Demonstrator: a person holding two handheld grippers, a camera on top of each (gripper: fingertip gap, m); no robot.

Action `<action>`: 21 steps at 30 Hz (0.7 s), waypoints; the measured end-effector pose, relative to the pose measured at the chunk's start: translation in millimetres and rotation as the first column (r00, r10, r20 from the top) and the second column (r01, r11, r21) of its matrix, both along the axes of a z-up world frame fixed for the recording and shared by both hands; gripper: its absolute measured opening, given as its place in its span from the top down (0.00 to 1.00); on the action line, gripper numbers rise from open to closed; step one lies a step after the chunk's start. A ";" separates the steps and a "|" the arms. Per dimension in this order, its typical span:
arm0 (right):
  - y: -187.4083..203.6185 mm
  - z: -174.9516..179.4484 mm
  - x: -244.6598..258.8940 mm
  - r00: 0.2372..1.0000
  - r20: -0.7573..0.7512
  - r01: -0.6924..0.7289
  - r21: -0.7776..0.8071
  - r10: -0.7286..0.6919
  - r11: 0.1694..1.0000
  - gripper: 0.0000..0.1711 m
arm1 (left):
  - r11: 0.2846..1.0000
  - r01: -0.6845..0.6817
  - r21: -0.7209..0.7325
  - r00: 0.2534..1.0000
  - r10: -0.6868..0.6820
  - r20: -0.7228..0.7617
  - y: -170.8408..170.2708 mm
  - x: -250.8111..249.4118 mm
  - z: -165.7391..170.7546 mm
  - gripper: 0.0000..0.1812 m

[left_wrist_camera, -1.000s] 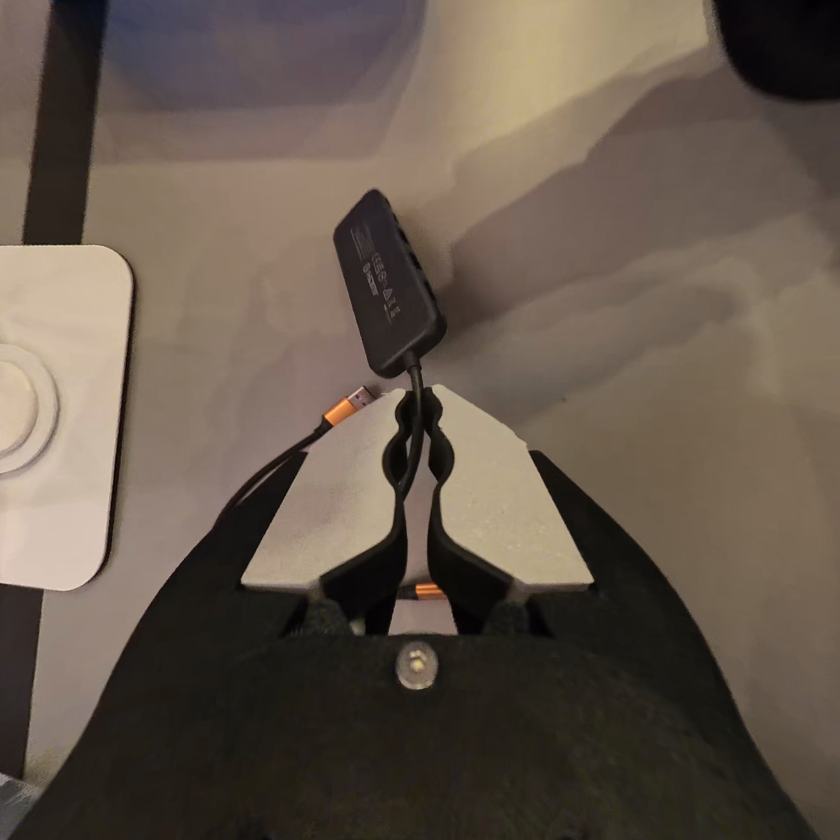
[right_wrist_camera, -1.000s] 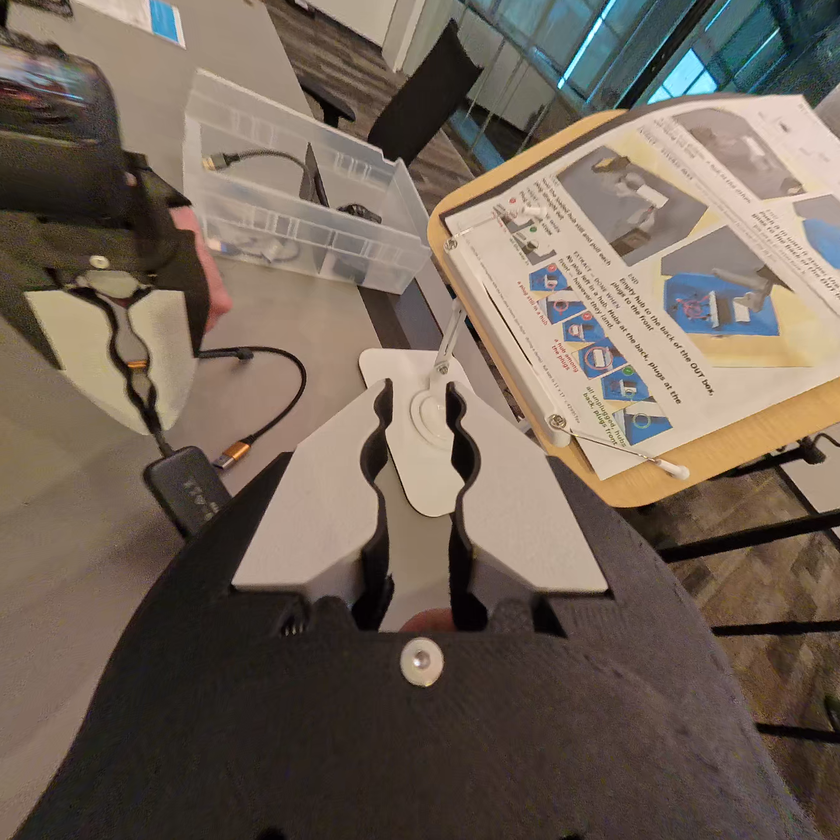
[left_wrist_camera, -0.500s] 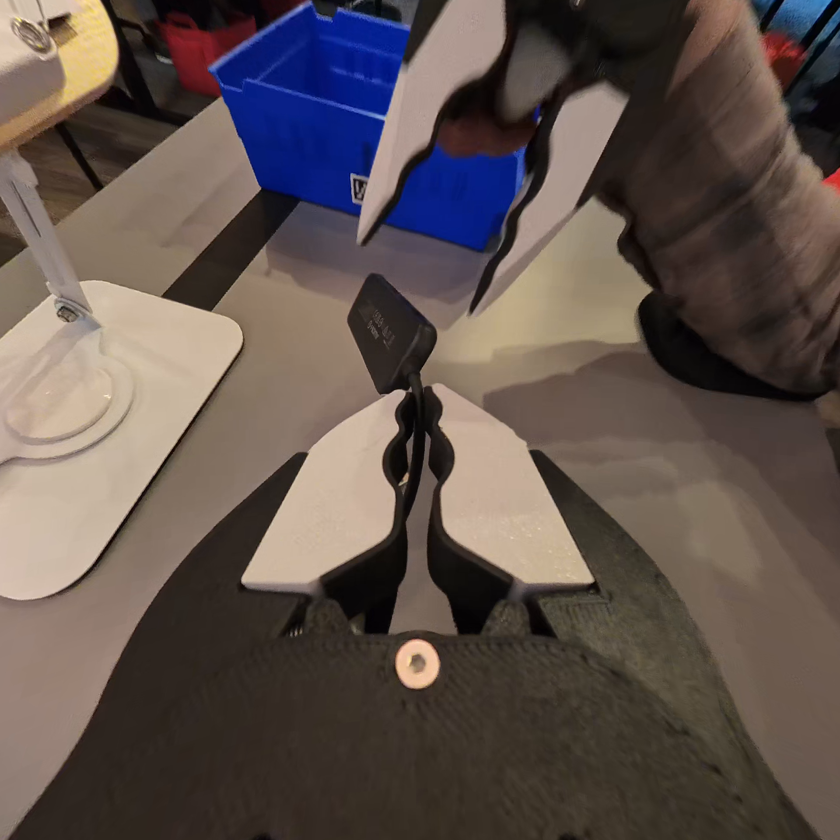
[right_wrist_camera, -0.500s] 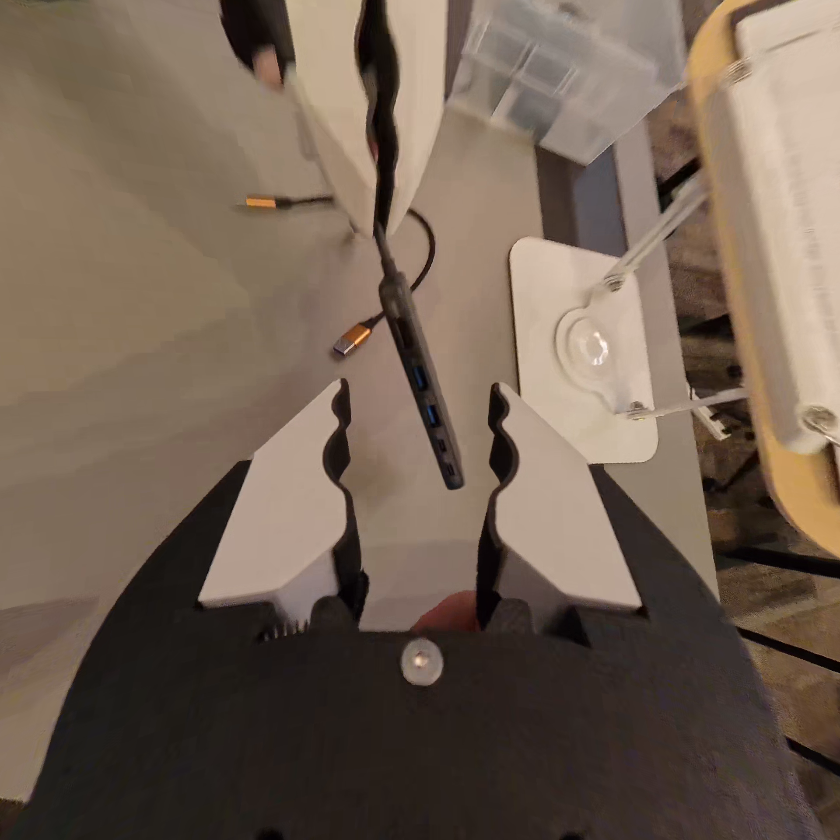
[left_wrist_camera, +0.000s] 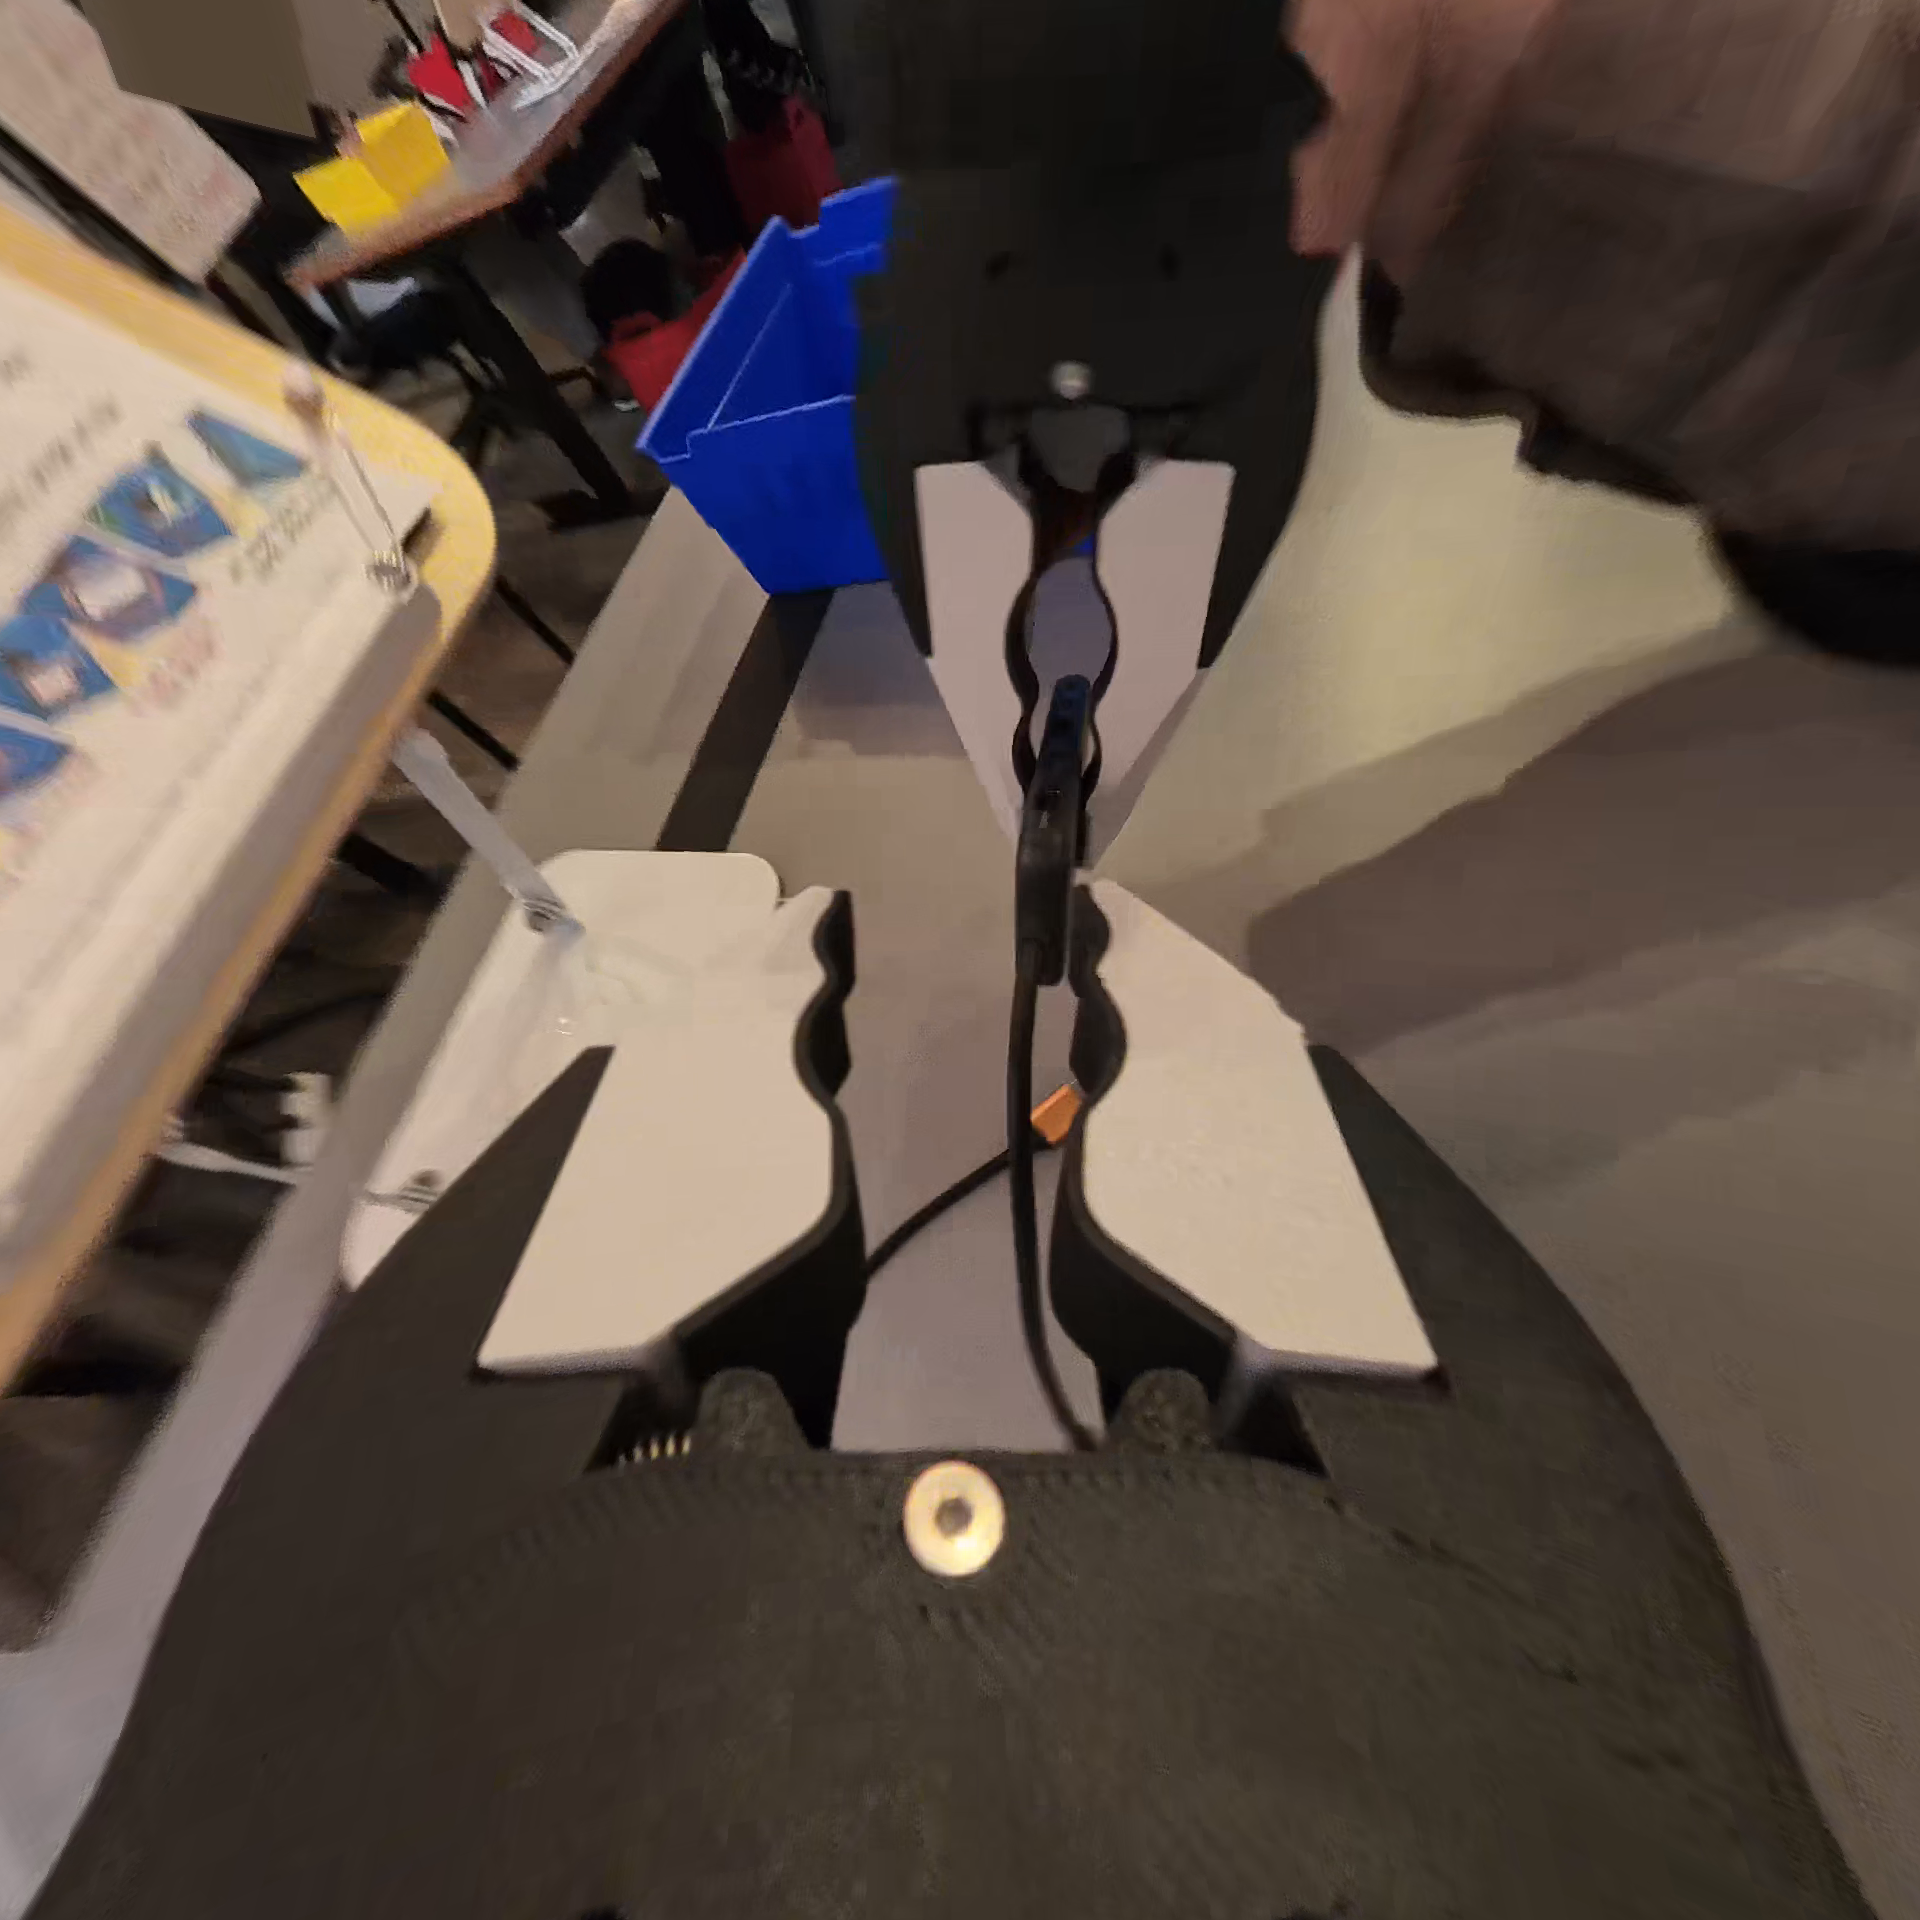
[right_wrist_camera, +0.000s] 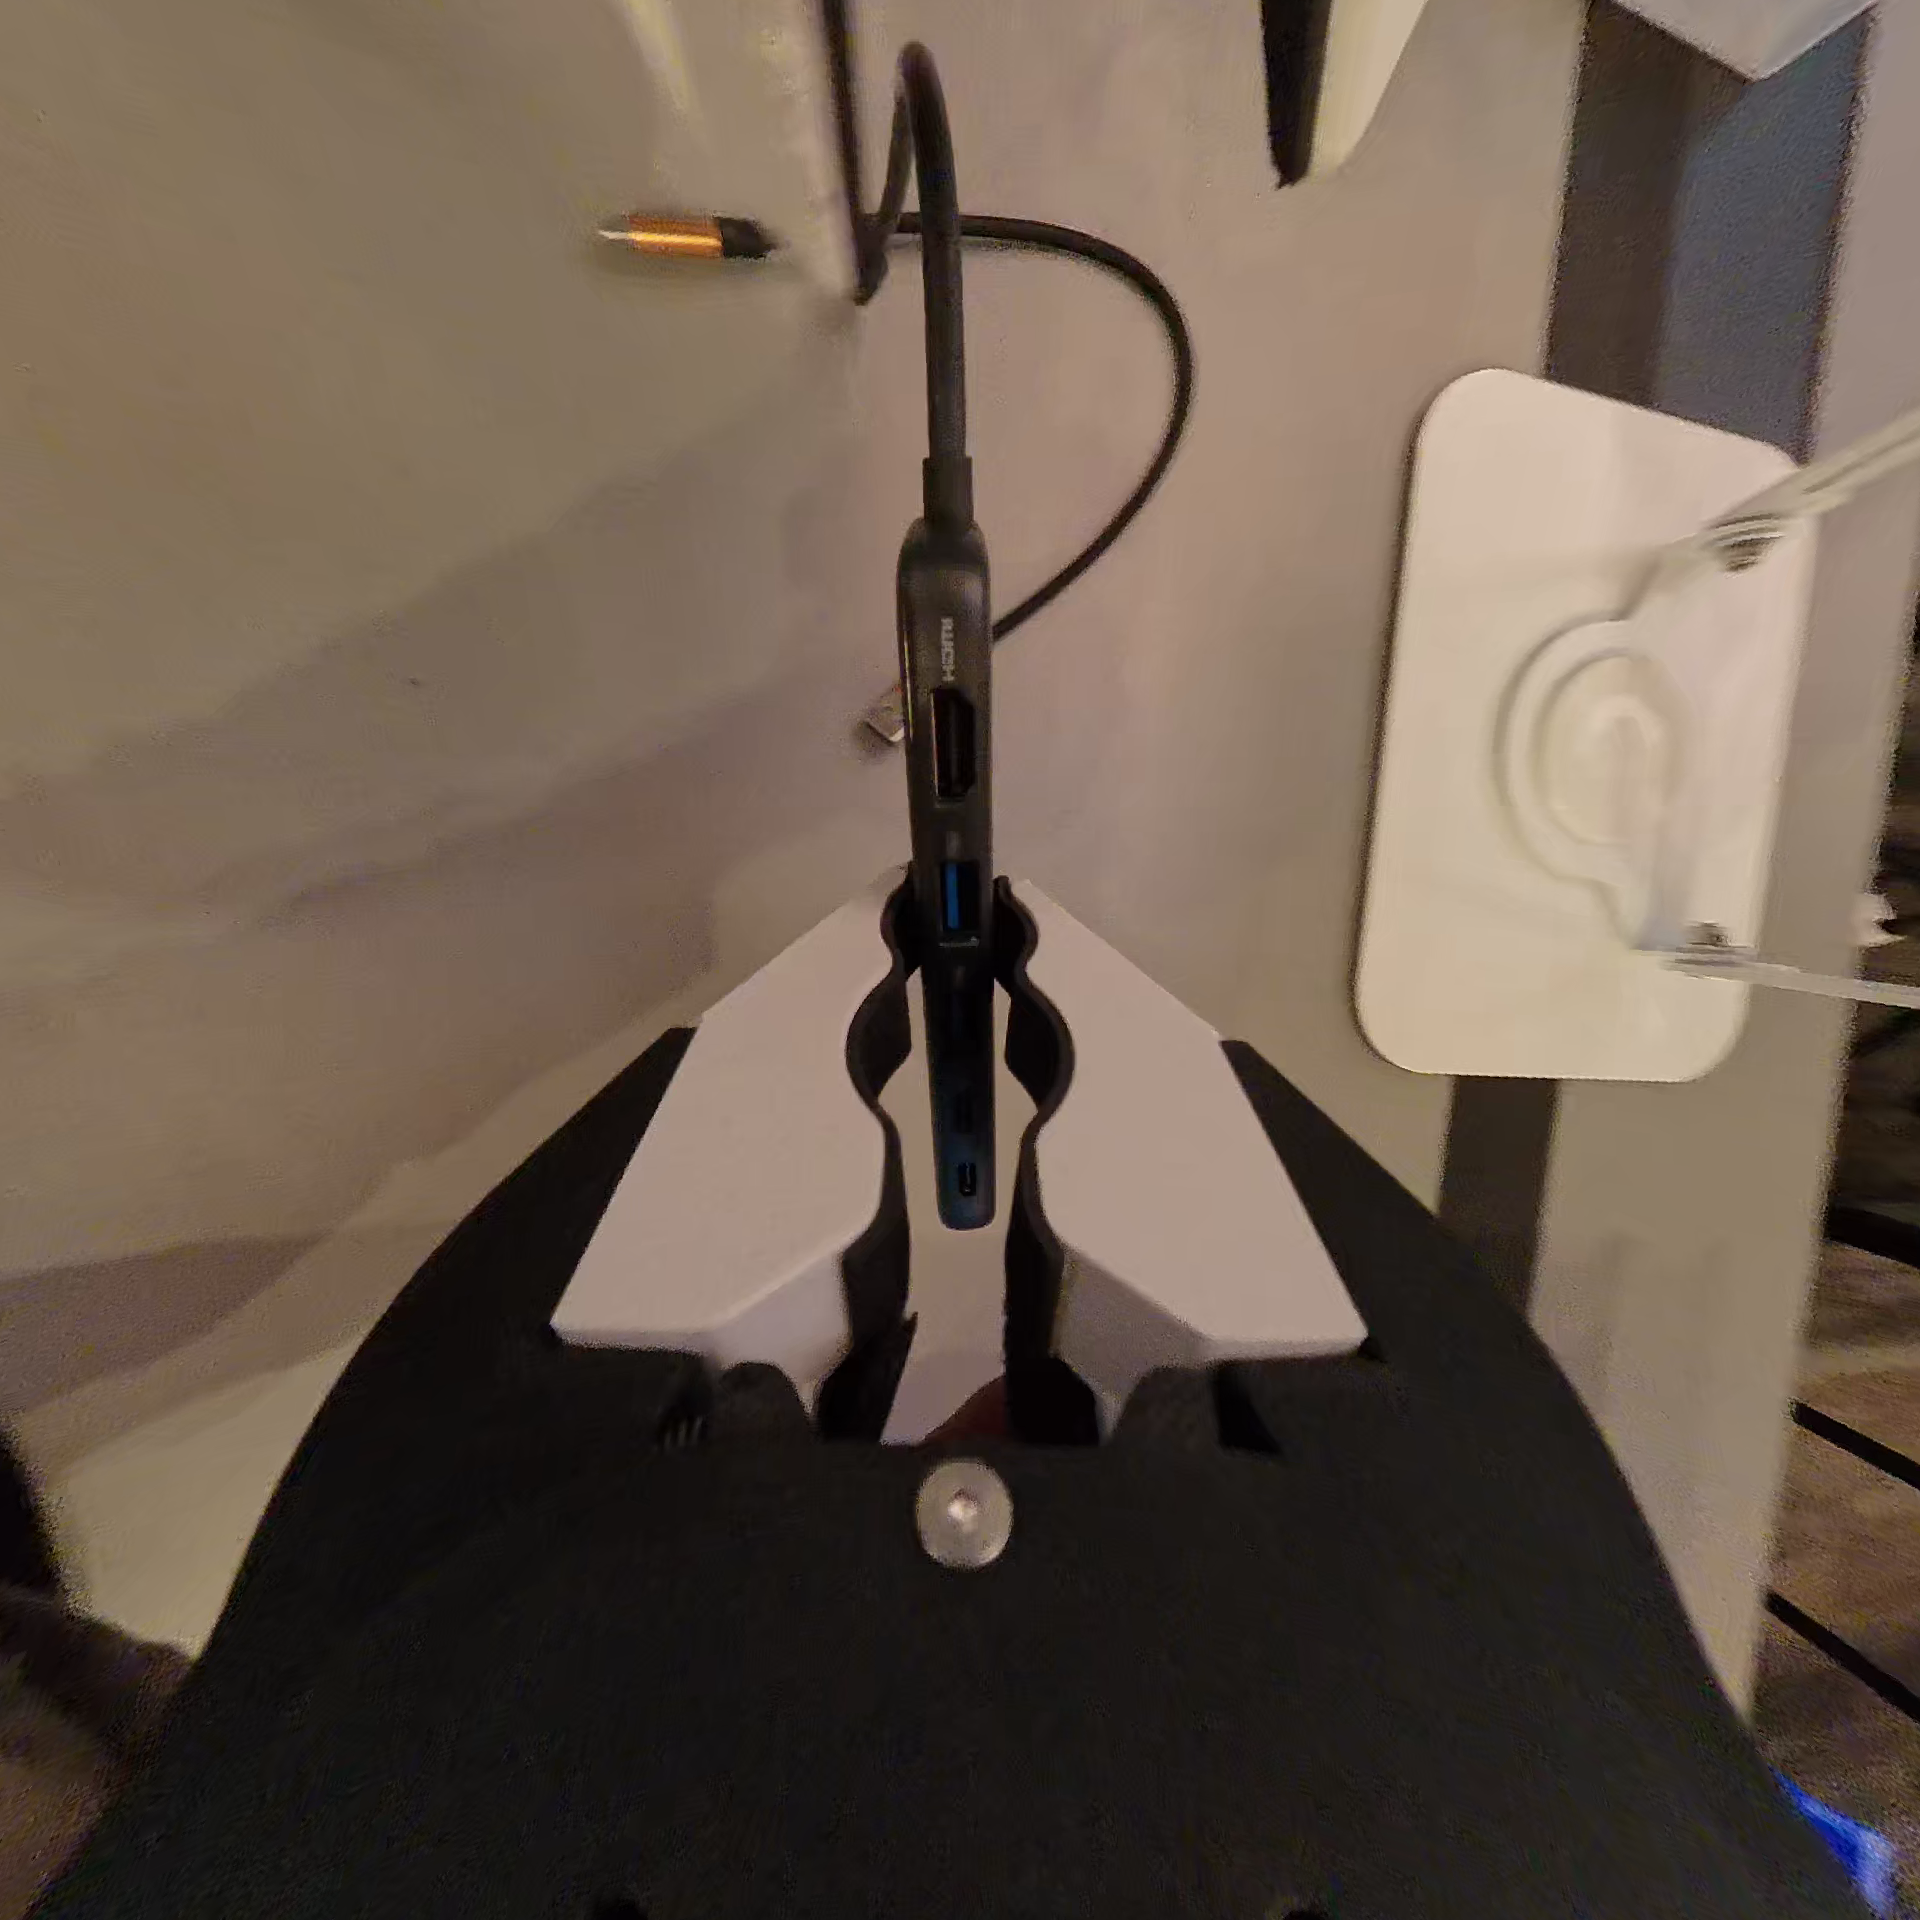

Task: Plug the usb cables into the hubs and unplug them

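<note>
A dark grey USB hub [right_wrist_camera: 956,675] hangs in the air above the grey table, its narrow port side towards the right wrist camera. My right gripper [right_wrist_camera: 951,888] is shut on the hub's lower body. The hub's black cable [right_wrist_camera: 940,260] runs up between the fingers [right_wrist_camera: 1340,83] of my left gripper. In the left wrist view my left gripper [left_wrist_camera: 961,904] is open, and the hub [left_wrist_camera: 1044,862] and its cable pass loosely by the right finger. My right gripper [left_wrist_camera: 1060,821] faces it. A black USB cable with orange plugs [right_wrist_camera: 675,237] lies on the table.
A white stand base [right_wrist_camera: 1507,831] sits on the table's edge and carries a picture instruction board [left_wrist_camera: 156,675]. A blue bin [left_wrist_camera: 779,468] stands at the far end of the table. A person's sleeve [left_wrist_camera: 1662,260] is behind my right gripper. Spacing between my two grippers at the tips: around 9 cm.
My left gripper has opened and let go of the hub's cable. My right gripper has moved in and shut on the hub's body, and now holds it.
</note>
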State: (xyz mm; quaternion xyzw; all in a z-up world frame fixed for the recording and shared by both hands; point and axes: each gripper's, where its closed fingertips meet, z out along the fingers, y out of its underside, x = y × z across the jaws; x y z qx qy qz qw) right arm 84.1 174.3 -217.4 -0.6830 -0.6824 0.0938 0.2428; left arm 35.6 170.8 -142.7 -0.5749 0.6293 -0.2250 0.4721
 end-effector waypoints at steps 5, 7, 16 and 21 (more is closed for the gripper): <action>-20.1 -3.0 -6.5 0.996 -0.087 -0.022 -0.199 0.004 0.980 0.95 | 0.900 0.085 0.427 0.970 0.022 -0.240 -17.0 14.0 -16.2 0.66; -26.9 -2.9 -6.8 0.990 -0.140 -0.046 -0.273 0.007 0.961 0.95 | 0.781 0.126 0.612 0.940 0.102 -0.324 -11.9 15.8 -21.0 0.63; -44.3 -13.5 -6.0 0.989 -0.145 -0.070 -0.439 0.007 0.896 0.95 | 0.471 0.275 0.838 0.830 0.324 -0.454 3.9 34.2 -60.0 0.67; -44.0 -22.7 -6.5 0.996 -0.088 -0.047 -0.444 0.008 0.895 0.95 | 0.468 0.270 0.842 0.820 0.346 -0.455 7.9 34.8 -67.8 0.72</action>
